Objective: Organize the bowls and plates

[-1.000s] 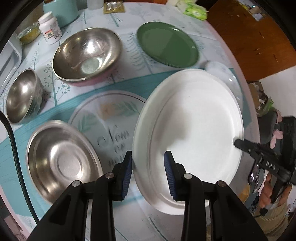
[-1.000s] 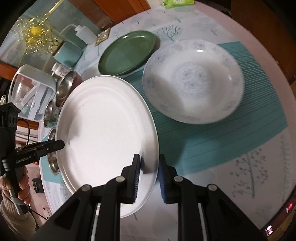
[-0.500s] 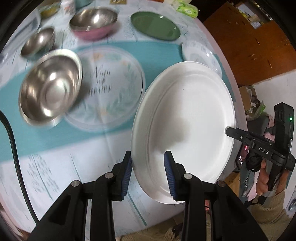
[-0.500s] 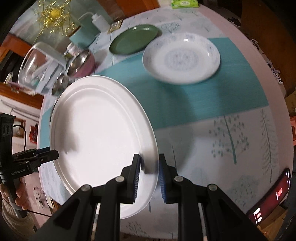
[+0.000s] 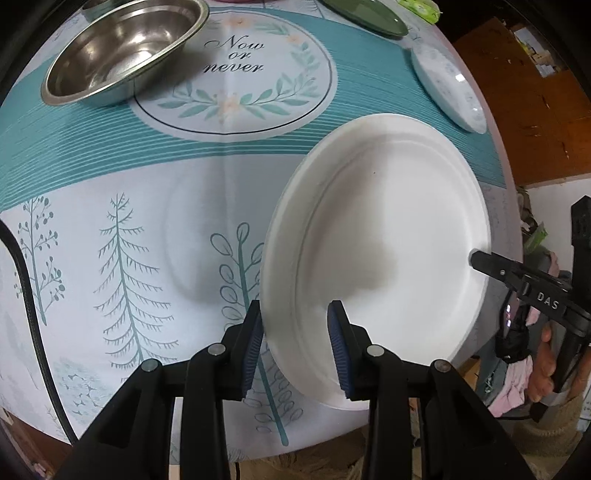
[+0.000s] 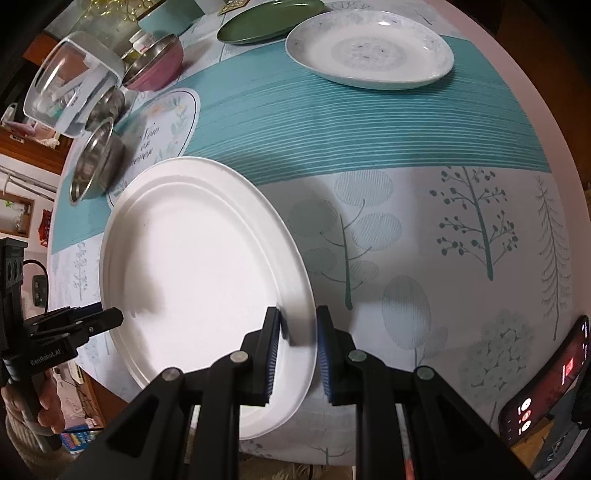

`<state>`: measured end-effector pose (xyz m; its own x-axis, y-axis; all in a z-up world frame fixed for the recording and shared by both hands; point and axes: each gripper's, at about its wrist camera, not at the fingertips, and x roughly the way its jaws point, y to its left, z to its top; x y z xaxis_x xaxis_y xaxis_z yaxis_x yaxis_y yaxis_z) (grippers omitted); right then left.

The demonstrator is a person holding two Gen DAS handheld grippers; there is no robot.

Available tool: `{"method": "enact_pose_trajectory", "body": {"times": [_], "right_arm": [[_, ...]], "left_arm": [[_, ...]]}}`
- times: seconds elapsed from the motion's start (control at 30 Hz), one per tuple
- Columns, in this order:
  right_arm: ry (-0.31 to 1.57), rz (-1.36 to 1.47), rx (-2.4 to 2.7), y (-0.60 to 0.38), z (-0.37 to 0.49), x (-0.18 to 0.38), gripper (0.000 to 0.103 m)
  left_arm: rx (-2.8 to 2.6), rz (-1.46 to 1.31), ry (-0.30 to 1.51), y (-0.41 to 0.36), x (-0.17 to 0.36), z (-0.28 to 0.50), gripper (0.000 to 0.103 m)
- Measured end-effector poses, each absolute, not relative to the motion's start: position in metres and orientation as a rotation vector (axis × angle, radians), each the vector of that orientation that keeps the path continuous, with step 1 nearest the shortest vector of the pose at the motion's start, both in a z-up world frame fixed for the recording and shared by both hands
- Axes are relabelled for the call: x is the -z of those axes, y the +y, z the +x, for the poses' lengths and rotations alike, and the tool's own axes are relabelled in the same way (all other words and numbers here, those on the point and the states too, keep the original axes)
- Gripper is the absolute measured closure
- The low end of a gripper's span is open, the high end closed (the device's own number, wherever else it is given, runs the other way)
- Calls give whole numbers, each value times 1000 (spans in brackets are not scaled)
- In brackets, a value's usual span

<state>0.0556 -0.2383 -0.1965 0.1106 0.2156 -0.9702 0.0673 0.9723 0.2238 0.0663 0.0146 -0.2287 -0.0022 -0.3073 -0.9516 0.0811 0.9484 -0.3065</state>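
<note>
A large white oval plate point(image 5: 388, 221) hangs just above the tree-patterned tablecloth point(image 5: 129, 221) near the table's front edge. My left gripper point(image 5: 295, 314) is shut on the plate's left rim, one blue pad under it and one on top. In the right wrist view my right gripper point(image 6: 297, 317) is shut on the opposite rim of the same plate point(image 6: 199, 266). Each view shows the other gripper's tip at the plate's far side: the right gripper point(image 5: 480, 260) and the left gripper point(image 6: 110, 317).
A steel bowl point(image 5: 122, 48) sits at the far left by the round "Now or never" print. A patterned white plate point(image 6: 369, 51) and a green plate point(image 6: 269, 20) lie at the back. A pink bowl point(image 6: 155, 62), a clear container point(image 6: 70, 85) and a phone point(image 6: 546, 376) ring the table.
Both grippers carried the white plate toward the table's near edge and lower. The bowls and other plates have slid toward the top of both views. Neither grip has changed.
</note>
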Motion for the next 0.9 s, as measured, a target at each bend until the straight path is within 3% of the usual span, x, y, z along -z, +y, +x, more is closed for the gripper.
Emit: {"method": "enact_pose_trajectory", "body": {"times": [0.73,0.9], "right_arm": [[1490,185,-92,-232,70,214,81],[1464,143,-82,-227,69,213,79]], "left_arm": [[261,-163,1550,-3,241,81,70],[241,-170,1536,-7,243,82,57]]}}
